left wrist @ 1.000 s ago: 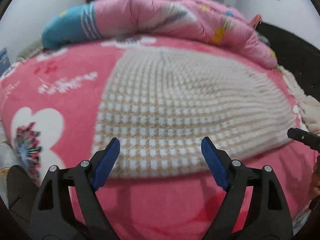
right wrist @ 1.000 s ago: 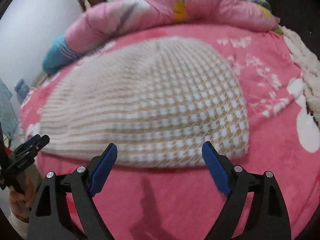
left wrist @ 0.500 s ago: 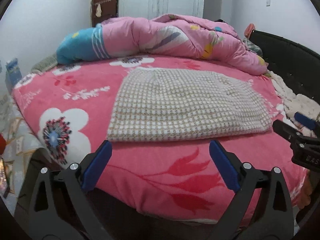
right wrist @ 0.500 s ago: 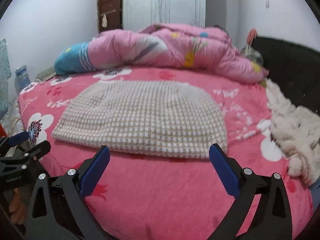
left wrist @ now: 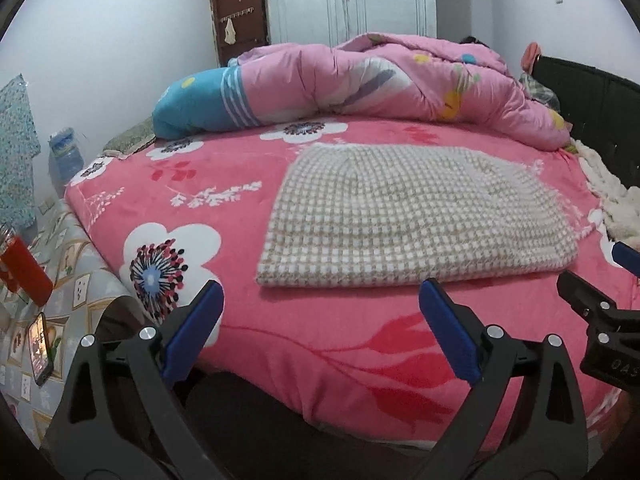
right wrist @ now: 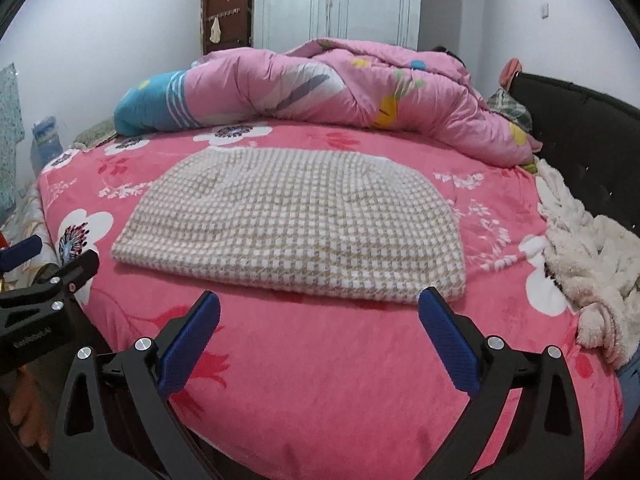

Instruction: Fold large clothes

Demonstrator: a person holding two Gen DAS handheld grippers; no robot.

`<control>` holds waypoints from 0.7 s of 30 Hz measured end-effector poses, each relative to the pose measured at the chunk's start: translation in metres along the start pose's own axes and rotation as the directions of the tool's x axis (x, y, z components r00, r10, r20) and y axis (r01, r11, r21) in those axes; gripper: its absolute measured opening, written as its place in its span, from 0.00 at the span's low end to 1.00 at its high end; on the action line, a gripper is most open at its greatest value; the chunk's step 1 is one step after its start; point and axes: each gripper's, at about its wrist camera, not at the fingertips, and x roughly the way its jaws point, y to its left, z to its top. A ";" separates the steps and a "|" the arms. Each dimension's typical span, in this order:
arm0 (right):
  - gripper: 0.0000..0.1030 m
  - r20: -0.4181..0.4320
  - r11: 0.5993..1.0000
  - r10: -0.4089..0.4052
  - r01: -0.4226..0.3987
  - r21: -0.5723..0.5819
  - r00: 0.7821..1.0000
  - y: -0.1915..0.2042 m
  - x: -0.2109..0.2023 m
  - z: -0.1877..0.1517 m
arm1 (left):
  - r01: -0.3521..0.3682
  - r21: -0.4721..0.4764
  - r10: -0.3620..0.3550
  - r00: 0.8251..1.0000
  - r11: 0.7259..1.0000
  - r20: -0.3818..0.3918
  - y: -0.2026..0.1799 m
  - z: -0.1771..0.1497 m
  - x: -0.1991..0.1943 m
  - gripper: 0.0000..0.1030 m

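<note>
Two claws, both spread wide and holding nothing: our left claw and right claw hang above the bed's near edge. The folded checked garment lies flat mid-bed, apart from both.

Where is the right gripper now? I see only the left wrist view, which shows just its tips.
Observer: The right gripper hangs before the folded beige-and-white checked knit garment; its blue-padded fingers have just been opening and stand wide, nothing between them.
Operator: What lies right of the garment?
Observer: A white fluffy cloth lies beside the black padded board, reaching toward the near edge of the pink floral bedspread, apart from the garment.
</note>
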 end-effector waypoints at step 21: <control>0.94 -0.089 1.000 0.010 -0.009 0.015 0.996 0.007 0.009 0.002 | 0.083 -0.146 -0.107 0.981 0.986 -0.162 0.012 -0.012 0.031 0.92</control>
